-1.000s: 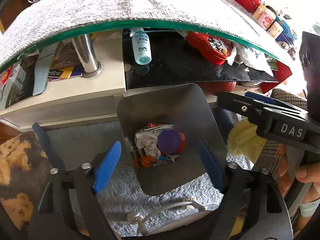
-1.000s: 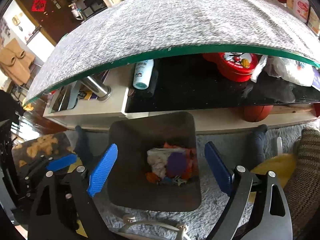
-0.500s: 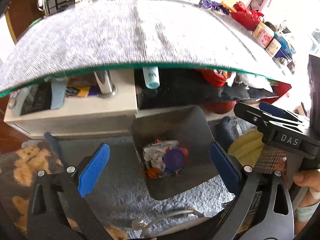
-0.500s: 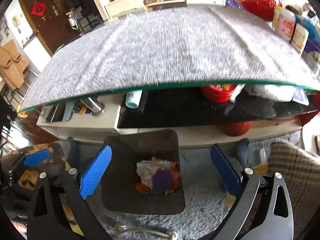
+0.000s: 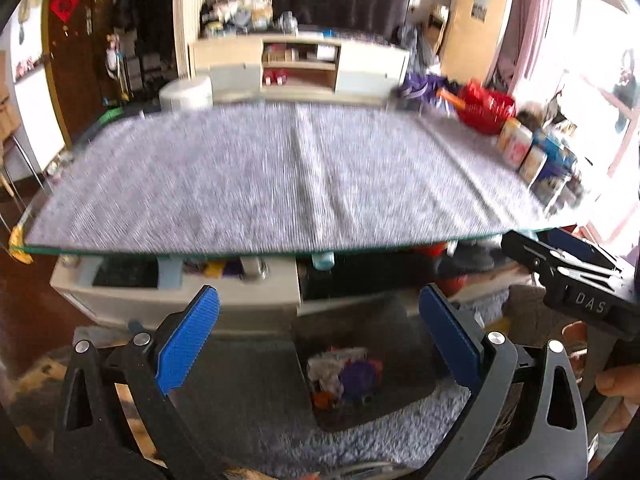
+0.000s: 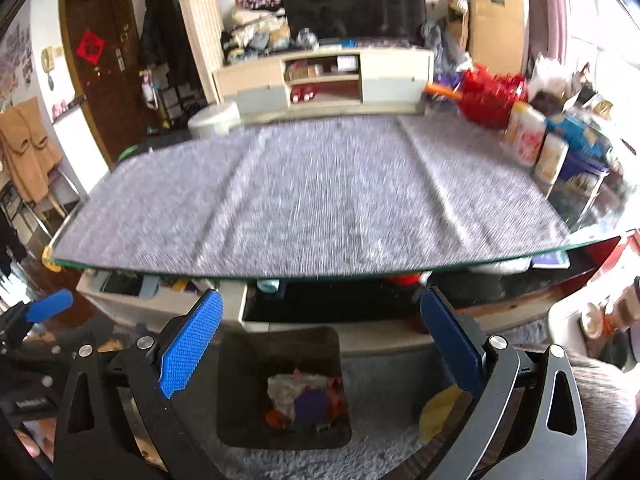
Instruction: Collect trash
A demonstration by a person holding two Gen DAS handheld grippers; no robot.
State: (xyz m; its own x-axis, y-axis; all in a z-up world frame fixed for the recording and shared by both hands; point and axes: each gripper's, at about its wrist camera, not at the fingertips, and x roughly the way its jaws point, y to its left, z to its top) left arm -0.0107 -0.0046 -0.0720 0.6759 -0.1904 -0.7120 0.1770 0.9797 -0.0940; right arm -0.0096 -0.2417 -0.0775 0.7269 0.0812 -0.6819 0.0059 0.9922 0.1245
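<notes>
- Gray cloth covers the glass table [image 6: 320, 200], and no trash shows on the cloth; both views are a bit blurry.
- Boxes and a red bag [image 6: 490, 96] stand at the far right edge of the table, near 2 o'clock. I cannot tell if any of those are trash.
- On the rug, under the near edge of the table, stands the dark bin [image 6: 282, 384]. It lies at 6 o'clock, low between the blue pads of each tool.
- Inside the bin is trash [image 6: 306, 398]: white paper, a purple round thing and some orange bits.
- Right tool [image 6: 320, 344]: spread wide, holding nothing. The bin sits just left of its middle.
- Left tool [image 5: 318, 338]: spread wide too, holding nothing. The bin [image 5: 360, 364] sits a bit right of its middle.
- Both tools look out flat over the table, so the table top is ahead at 12 o'clock and the bin is below.
- I think the collecting is nearly done or done. If more trash is left, it would be toward 2 o'clock, and the right tool is the nearer one.
</notes>
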